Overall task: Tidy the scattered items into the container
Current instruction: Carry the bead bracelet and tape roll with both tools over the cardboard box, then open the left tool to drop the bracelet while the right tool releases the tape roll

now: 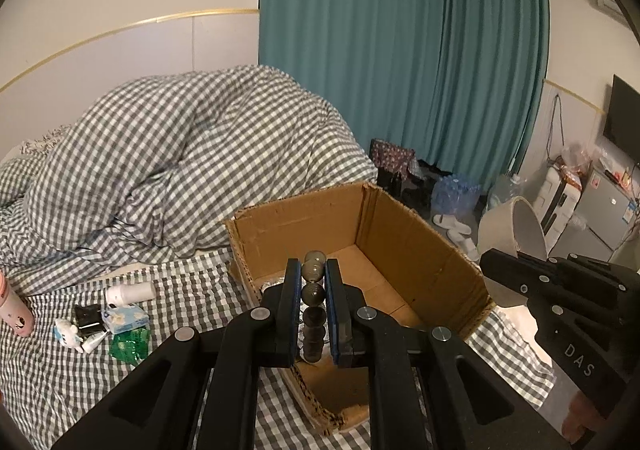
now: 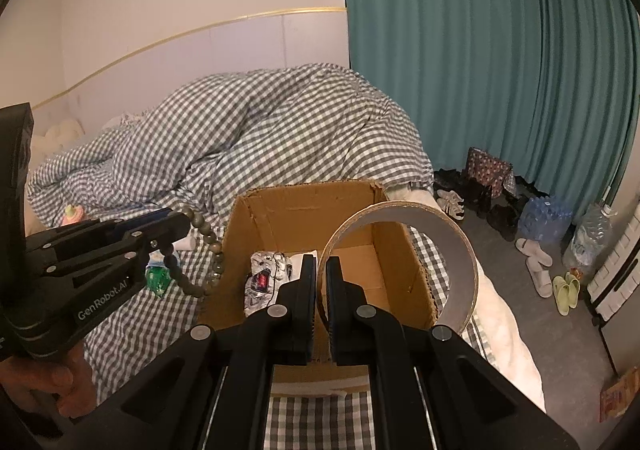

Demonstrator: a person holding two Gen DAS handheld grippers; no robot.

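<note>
An open cardboard box [image 1: 420,250] [image 2: 308,206] stands on the checked bed. My left gripper [image 1: 313,270] is shut on a string of dark round beads [image 1: 313,296], held above the box's near left edge. In the right wrist view the left gripper [image 2: 176,224] has the beads [image 2: 210,242] hanging in a loop left of the box. My right gripper [image 2: 319,268] is shut on the rim of a wide roll of tape [image 2: 416,250], over the box's right side. The right gripper [image 1: 490,266] and the tape roll [image 1: 516,230] also show at the left wrist view's right.
Small items lie on the bed at the left: a white bottle [image 1: 132,292], a tissue pack [image 1: 124,320], a green packet [image 1: 130,346], a pink bottle [image 1: 16,314]. A silver packet [image 2: 264,278] lies inside the box. A bunched checked duvet [image 1: 192,162] fills the back. Slippers [image 2: 540,262] and water bottles [image 2: 544,216] sit on the floor.
</note>
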